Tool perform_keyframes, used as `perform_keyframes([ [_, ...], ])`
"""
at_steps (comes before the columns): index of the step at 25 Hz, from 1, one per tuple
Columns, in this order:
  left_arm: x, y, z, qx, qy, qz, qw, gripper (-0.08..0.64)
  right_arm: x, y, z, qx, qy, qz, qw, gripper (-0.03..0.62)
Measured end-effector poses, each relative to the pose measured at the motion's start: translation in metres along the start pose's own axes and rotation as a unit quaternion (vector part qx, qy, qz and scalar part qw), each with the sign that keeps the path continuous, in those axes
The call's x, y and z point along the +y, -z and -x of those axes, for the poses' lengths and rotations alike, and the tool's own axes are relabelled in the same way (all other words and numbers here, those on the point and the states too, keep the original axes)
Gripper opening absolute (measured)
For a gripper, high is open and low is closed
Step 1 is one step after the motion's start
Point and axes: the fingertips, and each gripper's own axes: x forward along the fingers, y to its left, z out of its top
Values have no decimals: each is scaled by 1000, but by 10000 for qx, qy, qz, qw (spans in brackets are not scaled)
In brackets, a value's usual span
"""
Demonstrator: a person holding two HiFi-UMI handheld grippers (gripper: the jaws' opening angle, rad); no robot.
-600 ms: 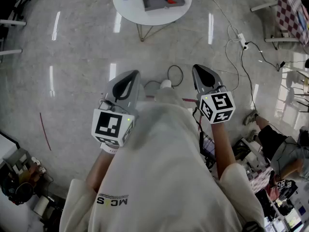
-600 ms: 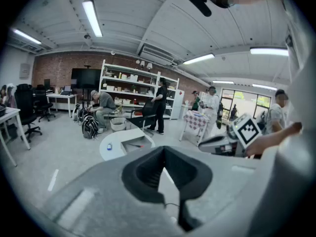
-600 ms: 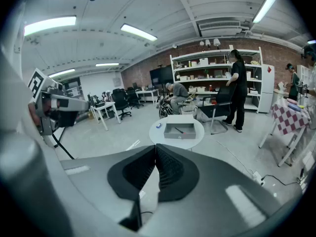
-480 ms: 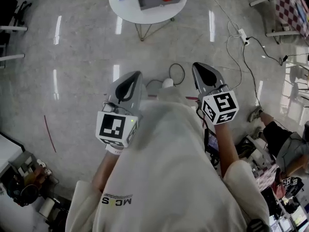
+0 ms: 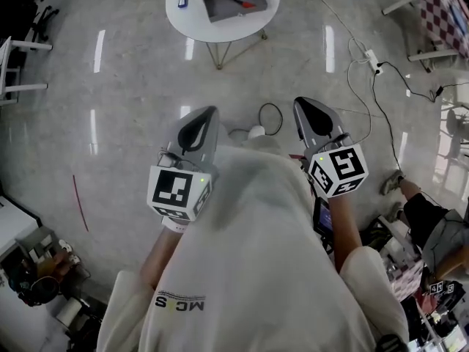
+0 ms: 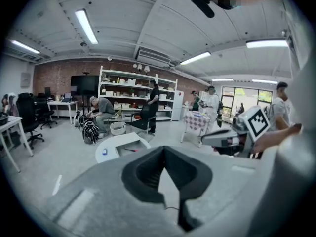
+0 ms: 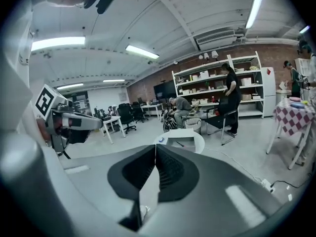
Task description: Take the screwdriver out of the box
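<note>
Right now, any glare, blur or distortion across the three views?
Head view: bright streaks of glare on the glossy floor; the table is sharp but small at the top edge. Left gripper view: strong fisheye, dark corners, very bright ceiling lights. Right gripper view: same bowing and dark rim; the box is tiny.

Polished grey floor (image 5: 132, 86), brick back wall (image 6: 54, 78) behind white shelving (image 6: 128, 90), ceiling strip lights (image 6: 86, 26) lit, windows (image 6: 237, 97) bright.

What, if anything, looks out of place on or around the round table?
Nothing on the round white table: the grey open box sits flat, the red-handled screwdriver lies inside. Only a loose black cable loops on the floor ahead.
</note>
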Motion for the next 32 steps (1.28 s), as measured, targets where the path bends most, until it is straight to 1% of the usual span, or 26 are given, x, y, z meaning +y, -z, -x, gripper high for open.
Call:
perform_keyframes([
  [6,3,4,-23,217,1,88,9997,0,-24,-5,-18,18,-35,-80,10000,2],
  [9,20,2,-46,308,11,134,9994,0,-38,-10,-45,120,-95,-75,9999,2],
  [13,73,-13,-80,318,-1,192,9993,0,-43,-30,-108,266,-188,121,9994,2],
  [18,140,-43,-142,273,43,380,9989,0,-66,-67,-195,517,-250,450,9973,2],
  [20,171,-59,-166,250,82,413,9988,0,-77,-83,-234,591,-232,442,9970,17],
  [23,227,-83,-192,199,37,514,9985,0,-91,-102,-292,775,-177,315,9963,17],
  [25,262,-96,-206,176,14,560,9983,0,-99,-113,-326,879,-127,328,9955,17],
  [29,314,-105,-239,290,110,545,9980,0,-121,-124,-384,1082,-25,415,9933,17],
  [32,336,-103,-265,490,236,517,9972,0,-137,-125,-419,1223,7,524,9911,17],
])
